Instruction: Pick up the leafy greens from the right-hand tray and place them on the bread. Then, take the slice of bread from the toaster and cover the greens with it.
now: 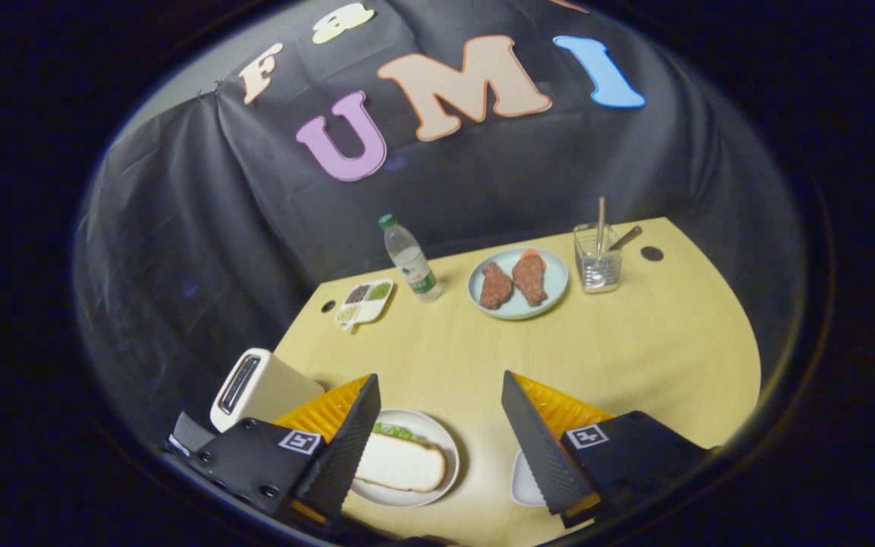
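Note:
My gripper (437, 437) hangs open above the wooden table (635, 357), with nothing between its fingers. A white plate (449, 441) lies just inside the left finger. On it a slice of bread (403, 463) covers leafy greens (399, 431), whose green edge shows along the slice's far side. The white toaster (255, 387) stands beyond the left finger, its slot dark. A white tray (522, 479) peeks out beside the right finger, mostly hidden by it.
At the back of the table stand a water bottle (409, 260), a small divided dish of seasonings (365, 301), a pale blue plate (551, 292) with two meat pieces, and a clear holder with sticks (598, 262).

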{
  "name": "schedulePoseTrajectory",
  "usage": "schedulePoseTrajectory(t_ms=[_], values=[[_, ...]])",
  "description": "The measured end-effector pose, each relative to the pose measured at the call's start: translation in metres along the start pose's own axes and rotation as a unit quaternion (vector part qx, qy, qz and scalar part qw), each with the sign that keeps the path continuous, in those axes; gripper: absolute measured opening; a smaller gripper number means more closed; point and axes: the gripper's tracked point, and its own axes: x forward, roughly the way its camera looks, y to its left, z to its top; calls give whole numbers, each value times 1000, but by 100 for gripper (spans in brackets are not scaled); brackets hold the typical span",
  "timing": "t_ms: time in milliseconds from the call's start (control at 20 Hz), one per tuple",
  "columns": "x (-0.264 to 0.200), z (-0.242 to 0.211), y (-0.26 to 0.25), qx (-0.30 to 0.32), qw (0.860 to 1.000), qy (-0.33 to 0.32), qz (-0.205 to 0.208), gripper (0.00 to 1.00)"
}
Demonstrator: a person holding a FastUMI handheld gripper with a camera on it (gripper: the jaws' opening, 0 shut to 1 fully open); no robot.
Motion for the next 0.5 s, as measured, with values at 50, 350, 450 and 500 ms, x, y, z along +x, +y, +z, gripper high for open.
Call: schedulePoseTrajectory(t_ms=[50,350,450,500], values=[[-7,9,-1,6,1000,-13,-3,100],[-54,80,-12,-47,987,-139,-68,100],[-68,105,-8,-62,979,-174,-84,100],[-73,115,-7,-69,975,-189,-92,100]])
